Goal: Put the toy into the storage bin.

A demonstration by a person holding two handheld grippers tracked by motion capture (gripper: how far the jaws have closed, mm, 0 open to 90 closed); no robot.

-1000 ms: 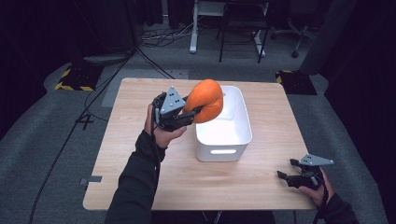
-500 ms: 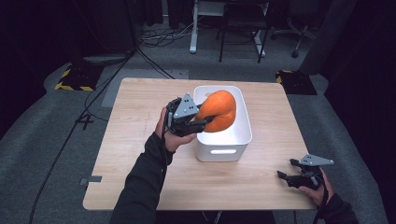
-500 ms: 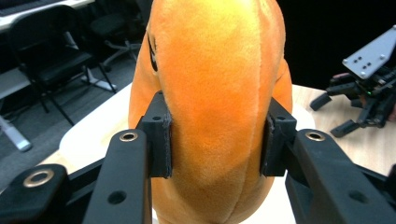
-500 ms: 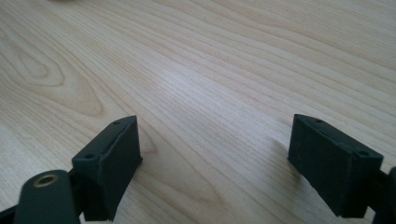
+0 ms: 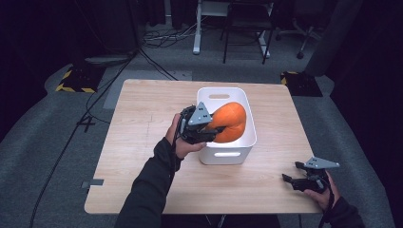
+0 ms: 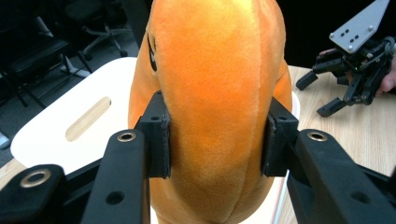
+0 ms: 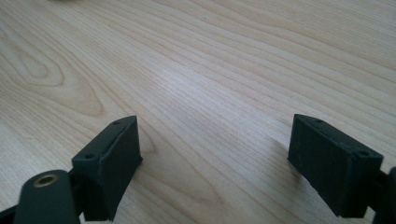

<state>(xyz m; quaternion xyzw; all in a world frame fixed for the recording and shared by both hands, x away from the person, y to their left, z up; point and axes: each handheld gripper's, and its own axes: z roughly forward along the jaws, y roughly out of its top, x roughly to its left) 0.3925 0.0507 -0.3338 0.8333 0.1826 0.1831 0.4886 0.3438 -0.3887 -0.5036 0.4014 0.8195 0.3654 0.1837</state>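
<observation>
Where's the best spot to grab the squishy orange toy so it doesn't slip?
Around its narrow soft middle, one pad on each side, coming from behind. That is where the left claw squeezes the orange plush toy now: the body dents under the pads, while its wider top bulges above them over the white bin.

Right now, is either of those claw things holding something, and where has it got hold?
The left gripper holds an orange plush toy, clamped on both sides, over the white bin. The right gripper is open, holding nothing.

Black long sleeve (image 5: 149,190) worn on the left arm, black two-jaw grippers, left gripper (image 5: 209,130), right gripper (image 5: 291,178), each topped by a grey three-cornered plate, brass-ringed pivot holes seen on the jaw arms
</observation>
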